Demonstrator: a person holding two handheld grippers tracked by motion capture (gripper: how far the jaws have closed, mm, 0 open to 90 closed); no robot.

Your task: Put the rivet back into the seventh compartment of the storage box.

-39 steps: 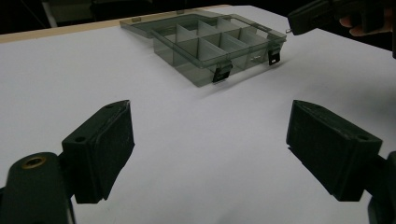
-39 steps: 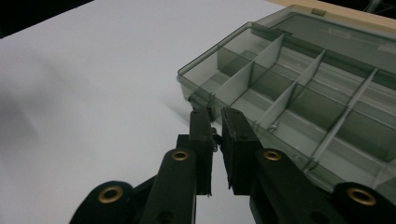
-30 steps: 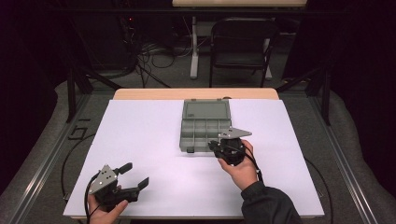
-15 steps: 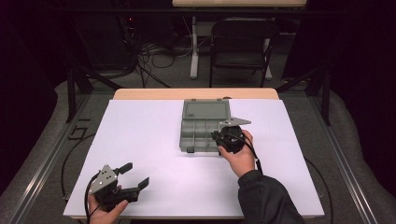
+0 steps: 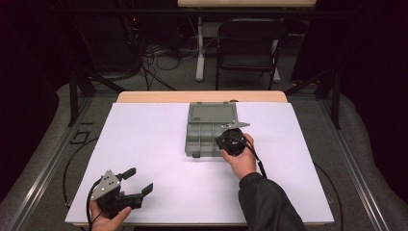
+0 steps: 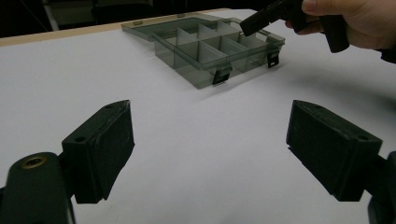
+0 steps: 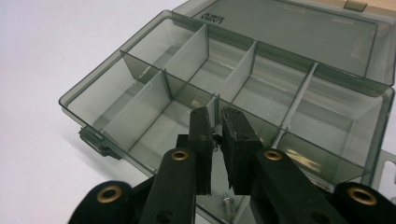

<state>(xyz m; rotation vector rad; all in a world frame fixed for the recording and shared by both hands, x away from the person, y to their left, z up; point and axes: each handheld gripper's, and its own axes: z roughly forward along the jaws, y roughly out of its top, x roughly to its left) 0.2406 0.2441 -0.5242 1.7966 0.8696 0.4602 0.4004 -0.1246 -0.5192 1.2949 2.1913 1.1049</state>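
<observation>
So the open smoky-grey clear plastic compartment box (image 5: 211, 130) sits mid-bench (image 5: 144, 144). Right hand-held gripper (image 7: 217, 128) hovers over its front row, jaws nearly closed on something tiny, can't tell what. Left hand-held gripper (image 6: 210, 140) is spread wide, empty, near the bench's front corner.

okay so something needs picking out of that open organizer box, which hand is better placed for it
Right. The right gripper is already over the organizer box, jaws nearly closed just above a divider, with a small screw below them. The left gripper sits open near the table's front edge, well away.
</observation>
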